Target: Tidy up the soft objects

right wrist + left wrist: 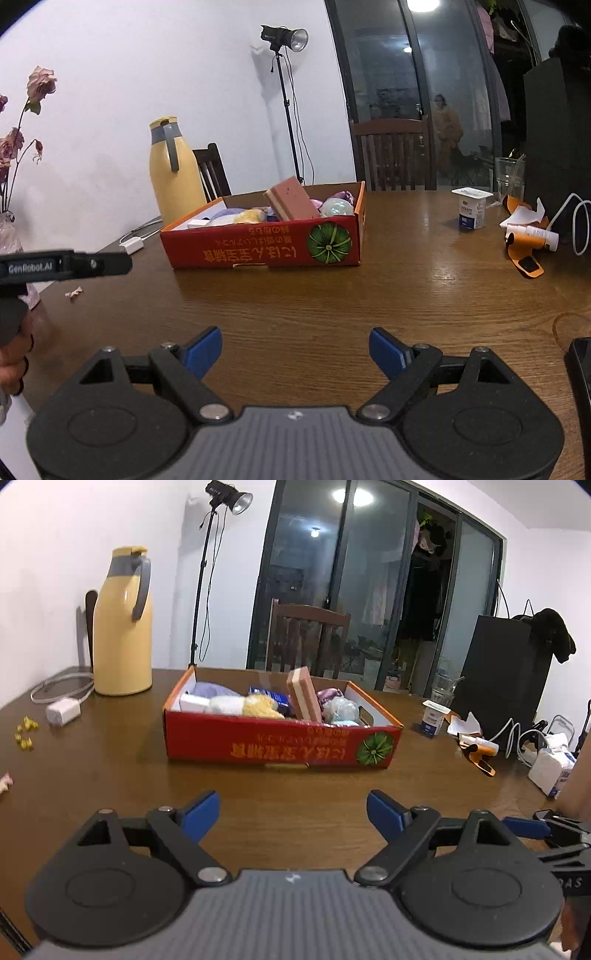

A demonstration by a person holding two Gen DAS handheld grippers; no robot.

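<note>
A red cardboard box (280,744) stands on the brown wooden table (122,775); it also shows in the right wrist view (258,251). Inside lie several soft things: a pink-and-cream sponge (304,694) standing on edge, a yellow fluffy piece (260,706), a white piece (225,704), a lilac cloth (214,689) and a pale ball (341,707). My left gripper (293,814) is open and empty, short of the box. My right gripper (295,350) is open and empty, also short of the box.
A yellow thermos (123,627) and a white charger (62,712) with cable sit at the left. A yogurt cup (471,208), a glass (509,177), an orange strap (524,254), a tube and cables lie at the right. A flower vase (14,236) stands far left.
</note>
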